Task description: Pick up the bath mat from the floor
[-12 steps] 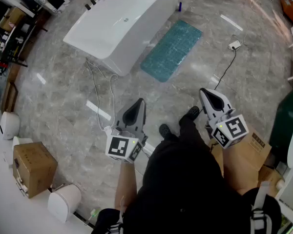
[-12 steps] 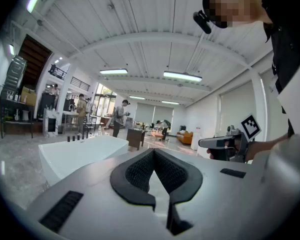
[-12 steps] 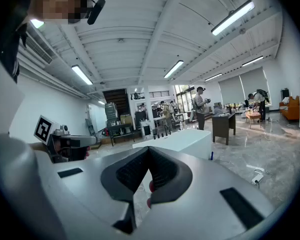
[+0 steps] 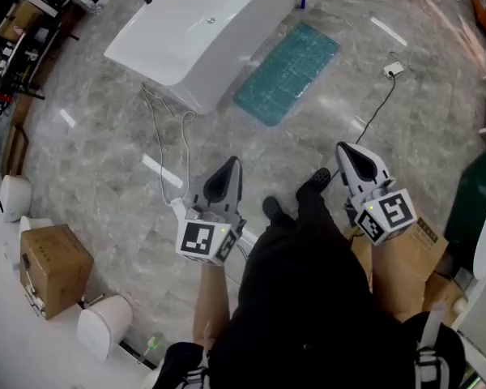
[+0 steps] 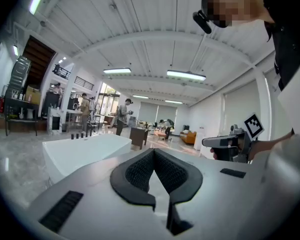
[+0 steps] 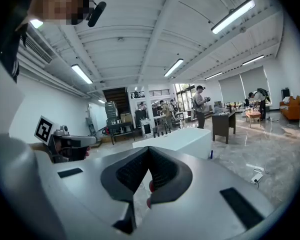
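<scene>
Lying flat just beside the tub (image 4: 202,31), the mat (image 4: 287,73) has its near edge free, with bare floor (image 4: 300,148) between it and the shoes (image 4: 274,210). The left gripper (image 4: 231,164) and right gripper (image 4: 345,149) (both empty) have their jaws pressed together. Since the earlier frame, the mat sits slightly higher in the head view.

The grey marble floor (image 4: 97,156) carries a white bathtub (image 4: 198,31), with the teal bath mat (image 4: 287,73) flat just beside it. A white cable (image 4: 155,136) trails nearby, and a cardboard box (image 4: 53,267) sits well apart, next to what may be a white bin (image 4: 104,327).
</scene>
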